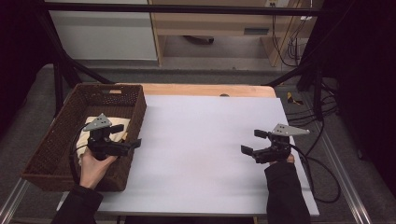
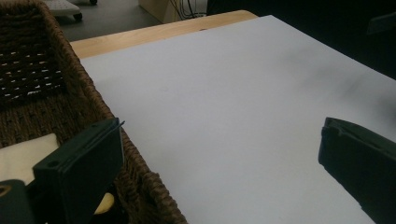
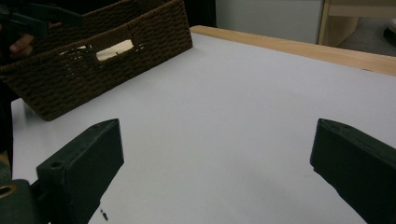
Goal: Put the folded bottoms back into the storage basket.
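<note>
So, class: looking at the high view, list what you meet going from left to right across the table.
Wicker basket holding a pale cloth → left hand-held gripper over the basket's right edge → bare white tabletop → right hand-held gripper, jaws apart.

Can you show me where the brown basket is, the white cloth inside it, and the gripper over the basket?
brown basket (image 1: 135,100): high view, on its right wall.
white cloth (image 1: 88,133): high view, on the pale fold inside the basket.
left gripper (image 1: 132,143): high view, between its two black jaws, which stand open.

Brown woven basket (image 1: 56,154), cream cloth (image 1: 93,123)
</note>
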A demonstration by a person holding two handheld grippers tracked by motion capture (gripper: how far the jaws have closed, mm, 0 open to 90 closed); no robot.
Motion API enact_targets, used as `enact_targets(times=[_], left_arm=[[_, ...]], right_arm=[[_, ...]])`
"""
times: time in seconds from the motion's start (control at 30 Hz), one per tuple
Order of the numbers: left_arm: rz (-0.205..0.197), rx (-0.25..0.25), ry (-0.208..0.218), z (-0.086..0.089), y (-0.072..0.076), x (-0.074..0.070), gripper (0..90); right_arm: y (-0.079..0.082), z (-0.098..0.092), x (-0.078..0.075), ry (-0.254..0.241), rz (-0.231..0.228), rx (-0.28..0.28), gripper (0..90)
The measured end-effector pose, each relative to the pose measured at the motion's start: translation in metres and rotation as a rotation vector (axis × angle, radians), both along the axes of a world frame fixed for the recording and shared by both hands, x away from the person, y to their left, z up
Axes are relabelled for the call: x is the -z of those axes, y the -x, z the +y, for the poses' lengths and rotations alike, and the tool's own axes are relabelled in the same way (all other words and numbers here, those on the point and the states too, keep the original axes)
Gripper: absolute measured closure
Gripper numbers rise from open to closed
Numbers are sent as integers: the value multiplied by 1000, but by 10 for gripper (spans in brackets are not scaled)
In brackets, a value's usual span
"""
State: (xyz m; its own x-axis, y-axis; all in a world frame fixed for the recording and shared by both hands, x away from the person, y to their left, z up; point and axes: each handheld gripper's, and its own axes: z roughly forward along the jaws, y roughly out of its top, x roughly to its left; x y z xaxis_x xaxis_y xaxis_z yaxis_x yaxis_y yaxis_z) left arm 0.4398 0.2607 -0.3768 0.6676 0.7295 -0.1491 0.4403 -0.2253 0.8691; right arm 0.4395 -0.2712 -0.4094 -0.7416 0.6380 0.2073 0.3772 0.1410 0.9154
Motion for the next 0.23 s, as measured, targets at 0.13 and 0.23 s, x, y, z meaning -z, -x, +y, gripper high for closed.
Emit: enact_targets(times=[0.13,0.23], left_arm=[[7,0,-3,1,-1,2,0],[4,4,-3,1,0,2,0]], right_arm=[[0,1,1,4,2,-4,30],[-1,1,1,3,5,-4,30]])
